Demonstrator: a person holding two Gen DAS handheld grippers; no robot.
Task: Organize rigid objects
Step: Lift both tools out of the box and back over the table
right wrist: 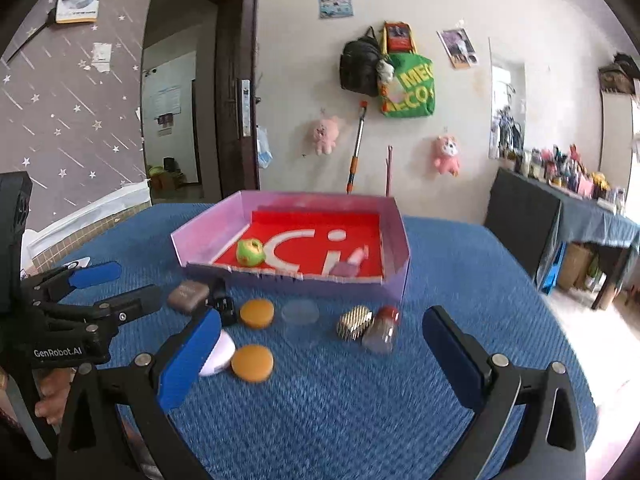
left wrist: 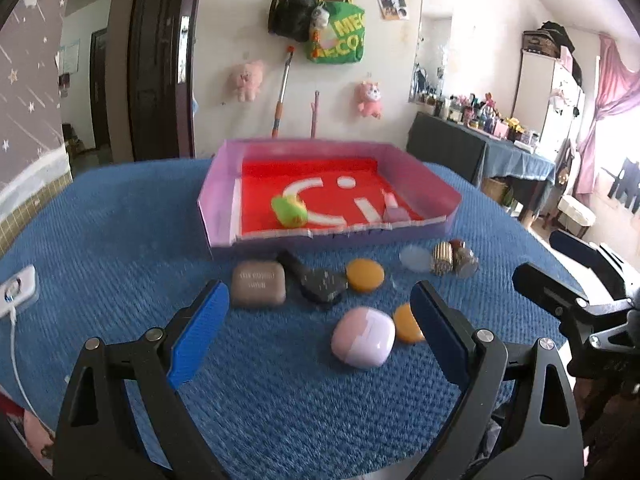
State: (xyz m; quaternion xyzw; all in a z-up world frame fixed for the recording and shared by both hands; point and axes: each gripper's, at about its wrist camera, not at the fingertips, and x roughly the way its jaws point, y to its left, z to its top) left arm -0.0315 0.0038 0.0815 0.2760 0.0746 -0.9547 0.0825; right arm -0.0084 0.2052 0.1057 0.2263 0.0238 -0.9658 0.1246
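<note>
Two grippers: both hover low over the blue textured cloth, pointing toward the tray, each with nothing between its blue pads.
Left gripper: fingers spread wide; the lilac case lies on the cloth in the gap between them, nearer the right pad, untouched.
Right gripper: fingers spread as wide as they go; the cloth ahead of them holds the loose items, none gripped.
Tray: a shallow pink-walled box with a red floor and white lettering, at the far side of the cloth.
In the tray: a green and yellow toy toward the left, and a small pale pink bottle lying toward the near right corner.
Lilac case: rounded, glossy, closest to the left gripper; in the right wrist view only its pale edge shows behind that gripper's left pad.
Orange discs: one just beside the lilac case, the other farther back, near the tray.
Brown case: rounded rectangle with faint lettering, before the tray's left front corner.
Black object: dark and angular, touching or just beside the brown case; too blurred to name.
Clear lid: round, flat, between the far orange disc and the gold ribbed piece.
Small jar: clear with a red cap, lying on its side beside the gold piece.
White charger: at the cloth's left edge, cable trailing.
</note>
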